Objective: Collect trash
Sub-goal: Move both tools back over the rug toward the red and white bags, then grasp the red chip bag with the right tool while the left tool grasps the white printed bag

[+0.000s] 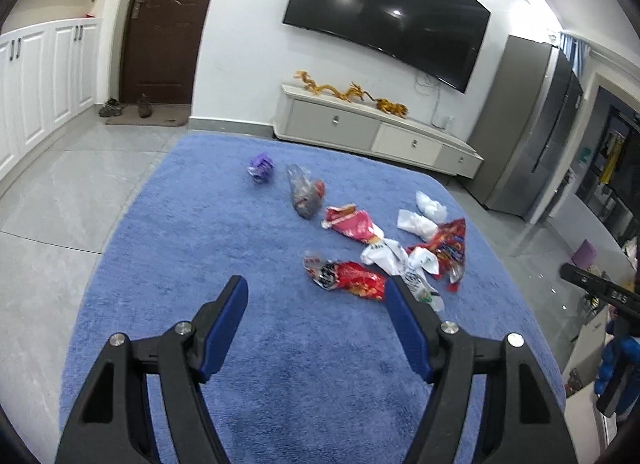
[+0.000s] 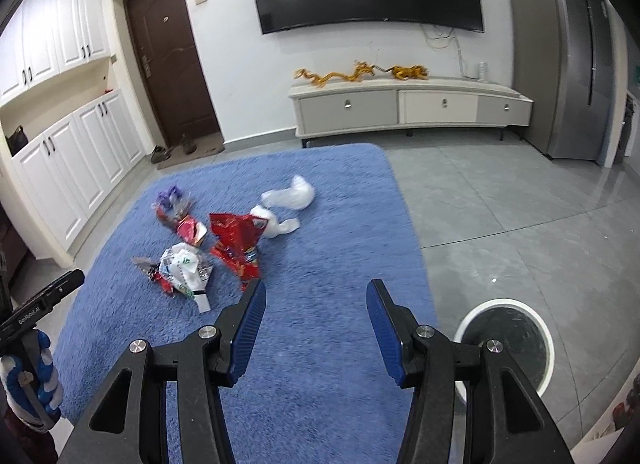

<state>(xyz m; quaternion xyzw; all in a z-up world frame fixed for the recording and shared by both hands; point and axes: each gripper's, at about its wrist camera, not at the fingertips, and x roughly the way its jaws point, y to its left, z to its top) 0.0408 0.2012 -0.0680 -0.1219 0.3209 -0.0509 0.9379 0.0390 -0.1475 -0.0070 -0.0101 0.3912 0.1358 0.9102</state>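
Hovering above the blue rug (image 1: 180,264), the left tongs (image 1: 316,288) stand released, jaws spread wide with nothing between them. In the left wrist view, the trash lies scattered toward the rug's far right part: a purple wrapper (image 1: 261,168) farthest left, a grey plastic bag (image 1: 305,194) beside it, a red wrapper (image 1: 352,278) just ahead of the right fingertip, and white bags (image 1: 416,222) near the right edge.

In the right wrist view, the right tongs (image 2: 316,292) are likewise released and empty, held over the rug's near right area. A red snack bag (image 2: 236,240) lies just beyond the left fingertip. A white-rimmed bin (image 2: 512,340) stands on the floor (image 2: 500,204), just beside the rug's right edge.
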